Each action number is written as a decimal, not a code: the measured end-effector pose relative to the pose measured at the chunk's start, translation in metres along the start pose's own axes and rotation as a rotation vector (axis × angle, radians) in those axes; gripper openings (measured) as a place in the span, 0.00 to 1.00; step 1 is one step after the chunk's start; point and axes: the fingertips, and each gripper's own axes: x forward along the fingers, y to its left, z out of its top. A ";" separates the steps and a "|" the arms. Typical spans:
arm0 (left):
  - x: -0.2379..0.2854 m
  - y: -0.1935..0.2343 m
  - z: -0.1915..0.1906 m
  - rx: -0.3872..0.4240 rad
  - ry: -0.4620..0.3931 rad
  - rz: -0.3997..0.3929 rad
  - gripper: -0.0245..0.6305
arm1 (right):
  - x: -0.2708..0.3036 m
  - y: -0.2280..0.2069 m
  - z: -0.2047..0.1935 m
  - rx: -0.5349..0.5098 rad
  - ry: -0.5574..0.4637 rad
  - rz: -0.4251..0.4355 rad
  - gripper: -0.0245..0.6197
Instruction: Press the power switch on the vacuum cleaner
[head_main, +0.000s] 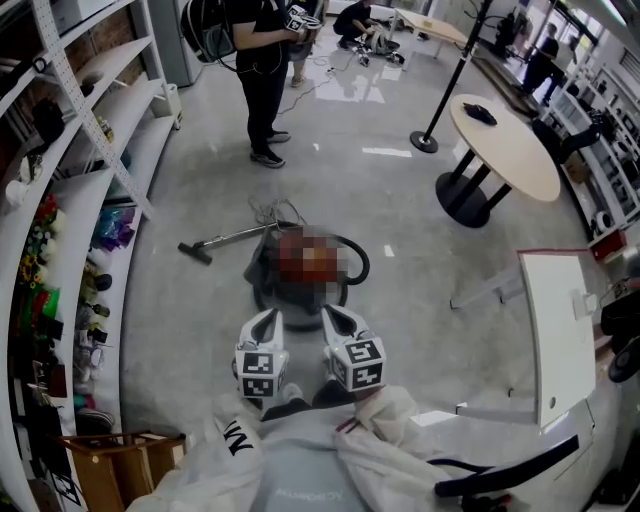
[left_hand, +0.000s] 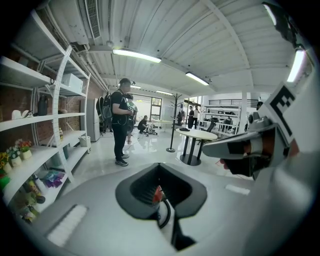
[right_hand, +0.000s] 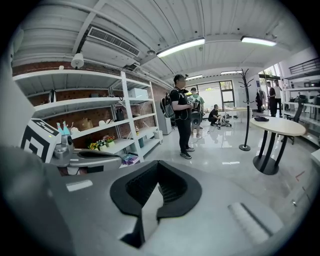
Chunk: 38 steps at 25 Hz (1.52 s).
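The vacuum cleaner (head_main: 268, 281) is a dark grey canister on the floor in the head view, its reddish top under a mosaic patch. A black hose (head_main: 360, 262) loops at its right, and its wand (head_main: 238, 236) runs left to a floor head (head_main: 194, 252). I cannot make out the power switch. My left gripper (head_main: 268, 318) and right gripper (head_main: 335, 315) hang side by side just short of the canister's near side, both with jaws together and holding nothing. In the left gripper view, a sliver of red and black hose shows below the left gripper (left_hand: 159, 195). The right gripper (right_hand: 156, 192) shows only floor.
White shelving (head_main: 95, 190) with small items lines the left. A person (head_main: 264, 75) stands beyond the vacuum. A coat-stand pole (head_main: 443, 95) and round table (head_main: 510, 150) are at back right, a white desk (head_main: 556, 335) at right, a cardboard box (head_main: 112, 462) at lower left.
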 end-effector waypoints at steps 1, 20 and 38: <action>0.001 -0.004 0.002 0.002 0.001 -0.005 0.04 | -0.002 -0.003 0.000 0.003 0.001 -0.003 0.04; 0.020 -0.050 0.012 0.027 0.021 0.016 0.04 | -0.020 -0.040 0.000 0.012 -0.003 0.039 0.04; 0.026 -0.051 0.016 0.031 0.012 0.017 0.04 | -0.020 -0.048 0.001 0.021 -0.009 0.028 0.04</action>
